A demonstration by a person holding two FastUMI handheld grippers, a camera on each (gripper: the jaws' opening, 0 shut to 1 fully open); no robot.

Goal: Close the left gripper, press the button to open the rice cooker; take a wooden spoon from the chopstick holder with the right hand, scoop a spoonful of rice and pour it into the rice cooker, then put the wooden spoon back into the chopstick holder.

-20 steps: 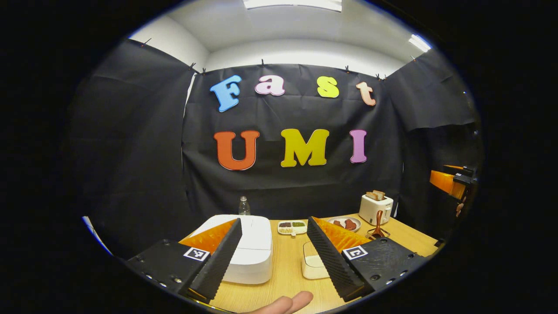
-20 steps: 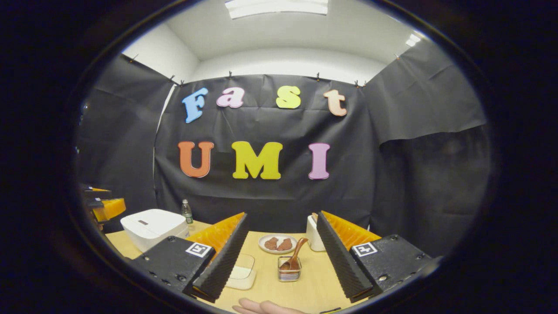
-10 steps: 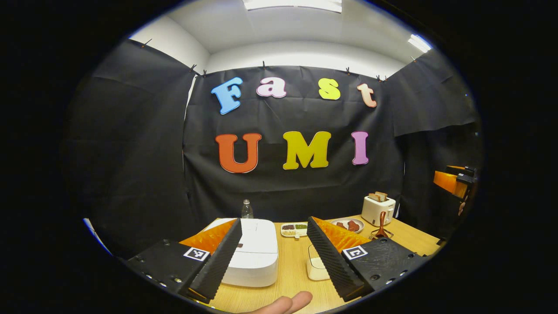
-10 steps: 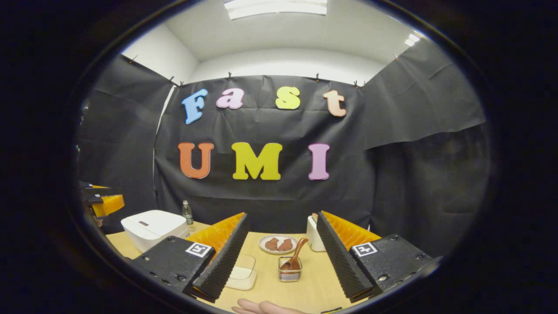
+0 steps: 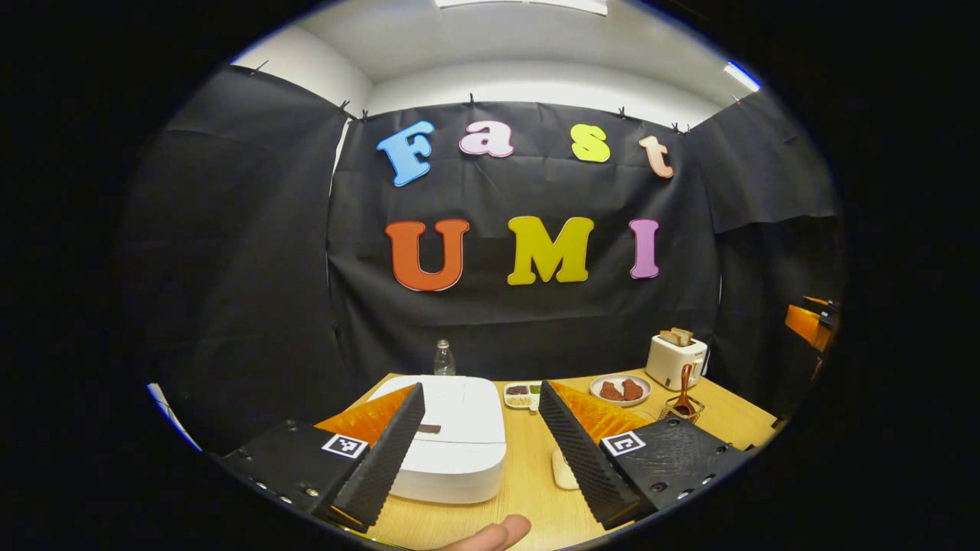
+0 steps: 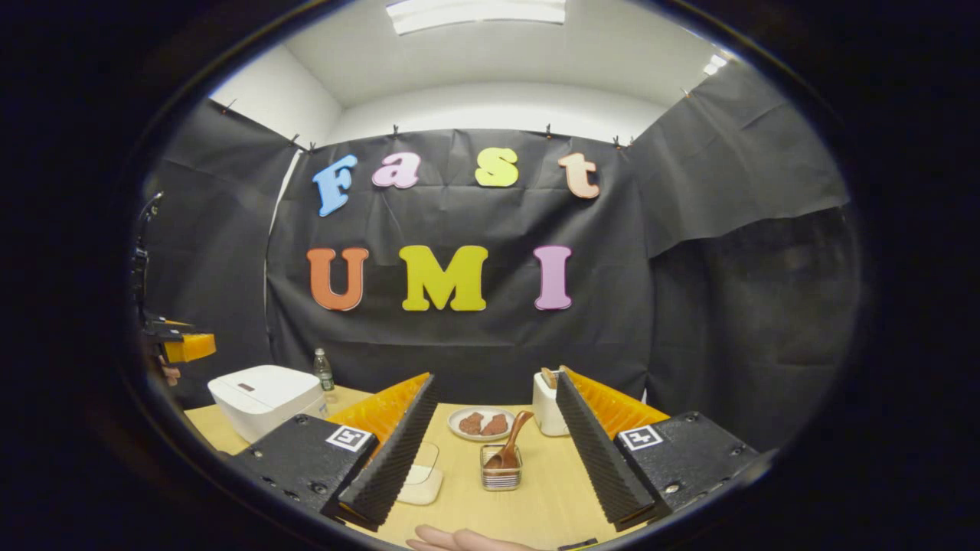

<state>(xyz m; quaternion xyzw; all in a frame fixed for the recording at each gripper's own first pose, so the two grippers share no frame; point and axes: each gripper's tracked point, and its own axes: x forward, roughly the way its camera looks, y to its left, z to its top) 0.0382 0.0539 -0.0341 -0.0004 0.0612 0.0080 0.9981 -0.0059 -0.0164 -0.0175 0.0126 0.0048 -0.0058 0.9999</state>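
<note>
nothing is judged done yet: the rice cooker (image 5: 453, 444) sits lidded on the table, the wooden spoon (image 6: 507, 451) stands in its holder (image 6: 501, 477), and both the left gripper (image 5: 481, 448) and right gripper (image 6: 494, 448) are held with fingers apart

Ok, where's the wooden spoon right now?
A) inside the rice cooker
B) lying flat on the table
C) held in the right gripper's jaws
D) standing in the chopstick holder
D: the wooden spoon stands leaning in the chopstick holder, ahead of the right gripper, whose jaws are open and empty.
</note>
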